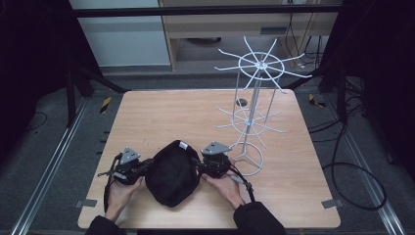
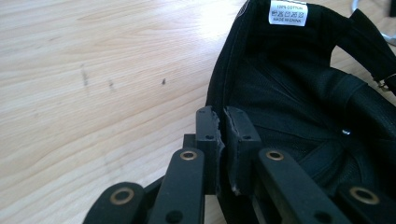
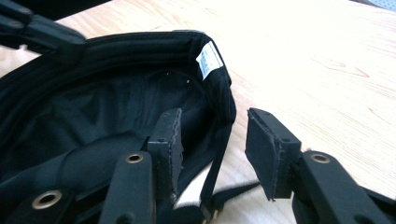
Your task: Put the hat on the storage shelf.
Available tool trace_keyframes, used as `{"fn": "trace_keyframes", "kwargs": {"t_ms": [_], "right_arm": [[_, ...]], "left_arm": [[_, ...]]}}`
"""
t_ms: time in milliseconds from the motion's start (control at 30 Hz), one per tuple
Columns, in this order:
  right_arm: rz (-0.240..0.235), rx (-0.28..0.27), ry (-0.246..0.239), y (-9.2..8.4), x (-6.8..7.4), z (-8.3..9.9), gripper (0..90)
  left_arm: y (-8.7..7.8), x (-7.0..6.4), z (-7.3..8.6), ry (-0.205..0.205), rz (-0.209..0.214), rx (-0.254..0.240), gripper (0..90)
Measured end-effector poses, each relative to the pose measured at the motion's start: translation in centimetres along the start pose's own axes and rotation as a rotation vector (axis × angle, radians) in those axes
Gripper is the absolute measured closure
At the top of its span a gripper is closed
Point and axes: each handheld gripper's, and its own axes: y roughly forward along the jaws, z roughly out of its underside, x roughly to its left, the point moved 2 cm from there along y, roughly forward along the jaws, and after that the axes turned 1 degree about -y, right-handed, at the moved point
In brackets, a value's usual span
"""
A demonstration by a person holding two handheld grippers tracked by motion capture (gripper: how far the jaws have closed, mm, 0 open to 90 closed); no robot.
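Left claw had the cap, right claw straddled the opposite rim, not yet closed.

The black cap [image 1: 172,174] lay upside down on the table [image 1: 195,112] between my two claws, long axis running away from me, label [image 2: 288,12] at the far rim. My left claw [image 2: 223,122] was pinched tight on the left rim, fabric squeezed between the pads. My right claw [image 3: 219,135] stood about half open with the right rim between its jaws: one pad [image 3: 169,140] inside the cap, the other outside, neither pressing. Rim sat nearer the inner pad, so the closing move turned on that. The white wire rack [image 1: 254,98] stood beyond my right hand [image 1: 225,183], near the cap.
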Motion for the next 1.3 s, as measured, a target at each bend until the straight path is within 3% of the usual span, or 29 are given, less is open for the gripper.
{"fn": "trace_keyframes", "kwargs": {"t_ms": [233, 267, 333, 367, 467, 567, 633, 667, 733, 867, 1033, 1133, 1300], "right_arm": [[0.067, 0.056, 0.008, 2.4, -1.2, 0.4, 57.9], [0.057, 0.063, 0.015, 2.6, -1.3, 0.5, 63.0], [0.032, 0.071, 0.034, 2.8, -1.5, 0.6, 74.1], [0.02, 0.077, 0.036, 2.7, -1.6, 0.7, 79.9], [0.011, 0.082, 0.033, 2.4, -1.4, 0.8, 83.6], [0.016, 0.081, 0.028, 1.7, -1.2, 0.9, 83.7], [0.015, 0.075, 0.03, 1.4, -1.1, 1.0, 83.7], [0.018, 0.08, 0.044, 0.8, -1.0, 1.3, 83.5], [0.019, 0.079, 0.045, 0.3, -0.9, 1.7, 83.3], [0.012, 0.083, 0.053, -0.6, -0.5, 2.3, 82.2], [-0.002, 0.086, 0.047, -1.4, -0.5, 2.2, 73.8], [-0.02, 0.066, 0.063, -1.5, -0.8, 1.6, 69.0], [-0.023, 0.093, 0.063, -0.9, -0.9, 1.1, 67.2]], "left_arm": [[0.3, -0.3, -0.1, 0.008, 0.023, -0.005, 81.8], [0.3, -0.3, 0.0, 0.002, 0.019, -0.007, 79.1], [0.4, -0.2, 0.0, -0.001, -0.002, 0.001, 63.7], [0.3, -0.2, 0.0, -0.011, 0.003, -0.002, 61.6], [-0.2, -0.1, 0.1, -0.051, 0.027, -0.009, 49.5], [-1.5, -0.1, 0.5, -0.071, 0.005, -0.013, 46.2], [-2.0, -0.1, 0.7, -0.082, -0.001, -0.017, 46.2], [-2.9, -0.1, 1.2, -0.124, 0.011, -0.017, 46.5], [-3.2, -0.2, 1.6, -0.145, 0.042, -0.001, 49.4], [-2.7, -0.8, 1.9, -0.142, 0.042, 0.059, 55.5], [-1.6, -1.0, 1.8, -0.136, 0.038, 0.101, 68.9], [-1.2, -1.0, 1.5, -0.122, 0.017, 0.104, 78.2], [-0.6, -0.5, 0.9, -0.103, -0.015, 0.084, 81.9]]}}
